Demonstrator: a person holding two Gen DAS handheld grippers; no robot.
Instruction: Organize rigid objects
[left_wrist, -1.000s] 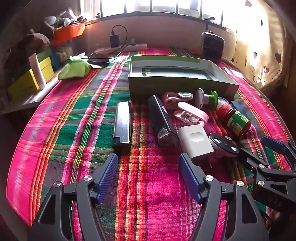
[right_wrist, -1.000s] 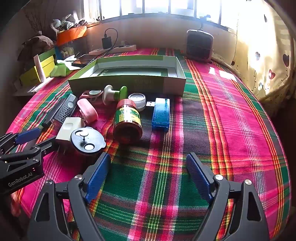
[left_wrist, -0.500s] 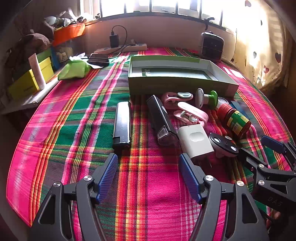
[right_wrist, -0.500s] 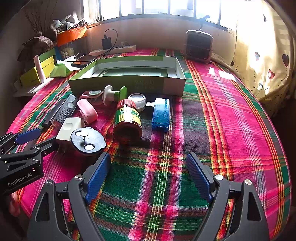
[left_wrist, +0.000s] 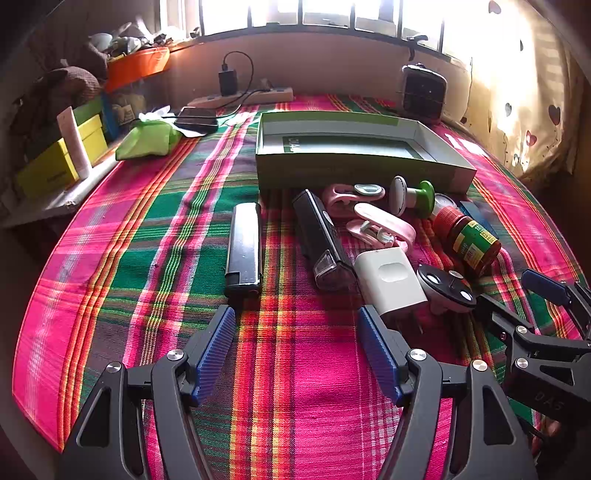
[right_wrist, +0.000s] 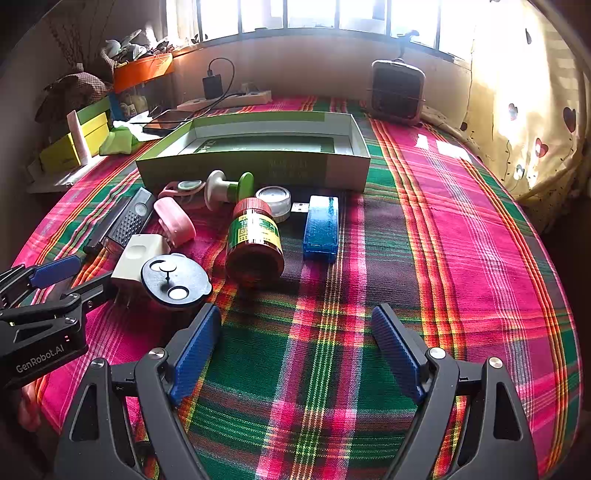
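Both held low over plaid cloth, jaws spread and empty: left gripper (left_wrist: 297, 343), right gripper (right_wrist: 295, 338). Cluttered just short of open, empty green cardboard box (right_wrist: 343, 162): red-lidded green-labelled jar (right_wrist: 254, 236), lying on its side, base toward right gripper, straight ahead and nearest; slim black rectangular remote (left_wrist: 243, 245), lengthwise ahead of left gripper. Round white tin (right_wrist: 273, 197) half hidden behind jar.

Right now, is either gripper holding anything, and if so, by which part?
Nothing is held. The left gripper and right gripper are both open above the plaid cloth, short of the objects.
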